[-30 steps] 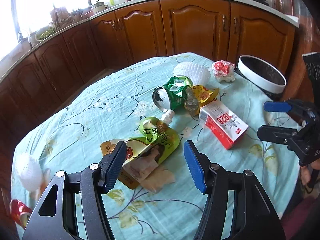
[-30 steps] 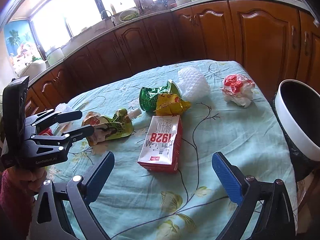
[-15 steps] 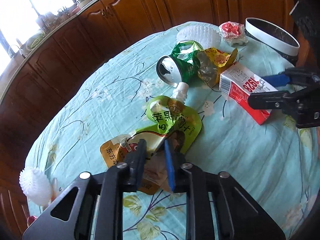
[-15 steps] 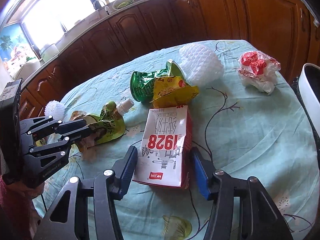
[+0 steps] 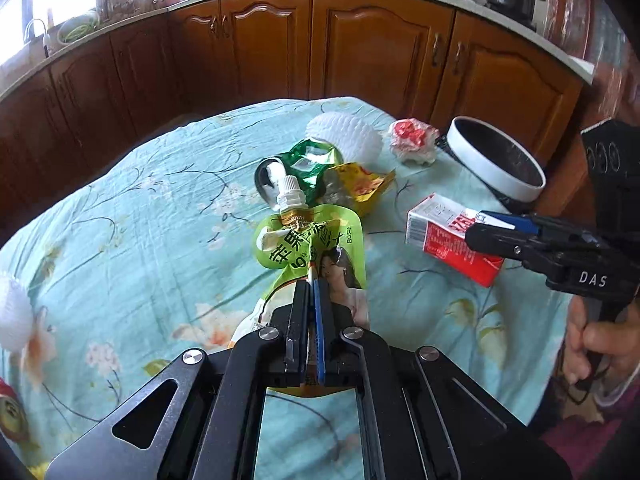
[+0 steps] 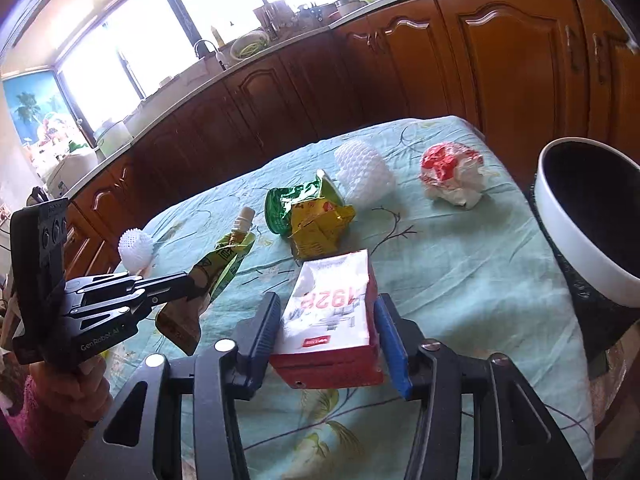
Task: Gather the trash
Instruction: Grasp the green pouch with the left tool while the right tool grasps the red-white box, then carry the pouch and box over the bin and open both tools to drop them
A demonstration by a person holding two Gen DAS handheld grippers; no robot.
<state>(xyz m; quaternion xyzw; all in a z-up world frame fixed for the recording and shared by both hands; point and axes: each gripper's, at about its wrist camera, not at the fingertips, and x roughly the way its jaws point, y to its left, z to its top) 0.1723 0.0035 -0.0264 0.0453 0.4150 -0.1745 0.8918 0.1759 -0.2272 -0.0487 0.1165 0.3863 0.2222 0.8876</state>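
Observation:
My left gripper [image 5: 311, 285] is shut on the green drink pouch [image 5: 316, 244] with a white cap, lifted off the cloth; the pouch also shows in the right wrist view [image 6: 224, 264], hanging from the left gripper [image 6: 192, 284]. My right gripper [image 6: 326, 312] is shut on the red and white milk carton [image 6: 332, 320] marked 1928, raised above the table; the carton also shows in the left wrist view [image 5: 448, 232]. The white-rimmed trash bin [image 6: 580, 232] stands at the table's right edge.
On the teal floral tablecloth [image 6: 460, 264] lie a green crushed wrapper [image 6: 292, 200], a yellow wrapper [image 6: 320, 224], a white foam net [image 6: 364, 172], a red-white crumpled wrapper [image 6: 452, 176] and a small white foam ball [image 6: 136, 246]. Wooden cabinets [image 5: 360, 48] stand behind.
My left gripper closed fully on the green pouch and lifted it. My right gripper closed on the milk carton and raised it off the table.

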